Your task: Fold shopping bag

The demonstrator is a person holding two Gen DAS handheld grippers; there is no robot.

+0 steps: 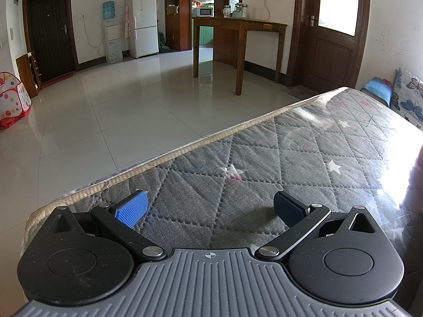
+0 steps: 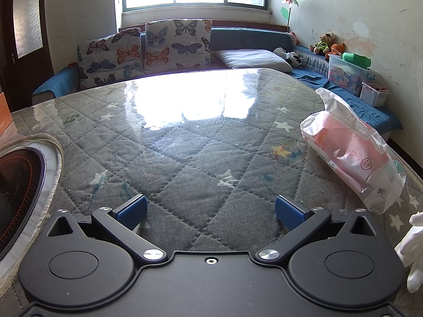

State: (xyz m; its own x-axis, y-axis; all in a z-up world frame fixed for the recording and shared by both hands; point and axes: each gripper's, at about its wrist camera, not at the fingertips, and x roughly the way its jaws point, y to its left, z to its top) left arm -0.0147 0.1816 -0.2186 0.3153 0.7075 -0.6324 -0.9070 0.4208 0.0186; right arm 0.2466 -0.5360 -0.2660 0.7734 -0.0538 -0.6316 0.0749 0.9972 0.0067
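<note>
Both grippers sit low over the quilted grey table cover (image 2: 185,158), which lies under a glossy clear sheet throwing back hard window glare. The right gripper (image 2: 211,212) has its blue-padded fingers (image 2: 133,211) spread wide, nothing between them, just bare quilting with printed stars. And there is the shopping bag (image 2: 354,153): a crumpled white and pink plastic bag with red printing, lying on the cover ahead of the right-hand finger and off to its outer side, well apart from both pads, near the table's far-right edge. Something bulky and pink shows through its thin plastic. A white glove (image 2: 412,248) shows at the frame edge, just outside the right finger's housing. Out beyond the left finger, a round dark cooktop (image 2: 18,185) is set into the table.

Over to the left gripper (image 1: 211,208): its fingers also stand wide apart and grip nothing, hovering near the table's edge (image 1: 185,145), which runs diagonally ahead of the left finger. Past that edge lie pale floor tiles (image 1: 119,100). The bag is out of this camera's view.
</note>
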